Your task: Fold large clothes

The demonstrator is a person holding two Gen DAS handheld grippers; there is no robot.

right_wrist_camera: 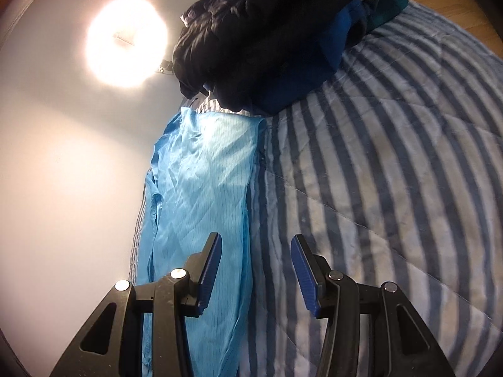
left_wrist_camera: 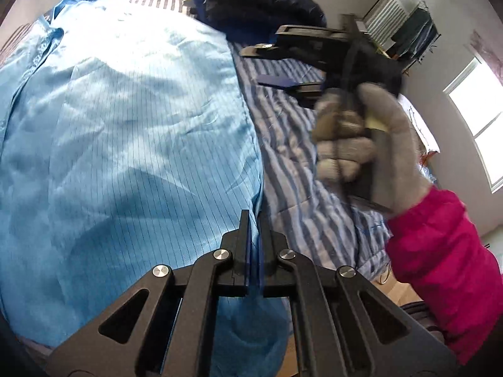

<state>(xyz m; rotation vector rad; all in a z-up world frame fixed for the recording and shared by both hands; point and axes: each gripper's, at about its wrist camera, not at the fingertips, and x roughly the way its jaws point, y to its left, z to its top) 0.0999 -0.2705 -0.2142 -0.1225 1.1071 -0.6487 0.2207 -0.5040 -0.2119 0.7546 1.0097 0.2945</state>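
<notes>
A large light-blue pinstriped garment (left_wrist_camera: 125, 144) lies spread on the striped bed; it also shows in the right wrist view (right_wrist_camera: 201, 194). My left gripper (left_wrist_camera: 254, 220) is shut on the garment's right edge, with blue fabric between and below the jaws. My right gripper (right_wrist_camera: 254, 245) is open and empty, hovering above the garment's edge and the quilt. In the left wrist view the right gripper (left_wrist_camera: 283, 66) shows open, held by a grey-gloved hand (left_wrist_camera: 361, 138) with a pink sleeve.
A blue-and-white striped quilt (right_wrist_camera: 393, 157) covers the bed (left_wrist_camera: 298, 157). A pile of dark clothes (left_wrist_camera: 257, 3) lies at the bed's far end, also in the right wrist view (right_wrist_camera: 267, 31). A clothes rack (left_wrist_camera: 411, 28) and a window (left_wrist_camera: 481, 116) are at right.
</notes>
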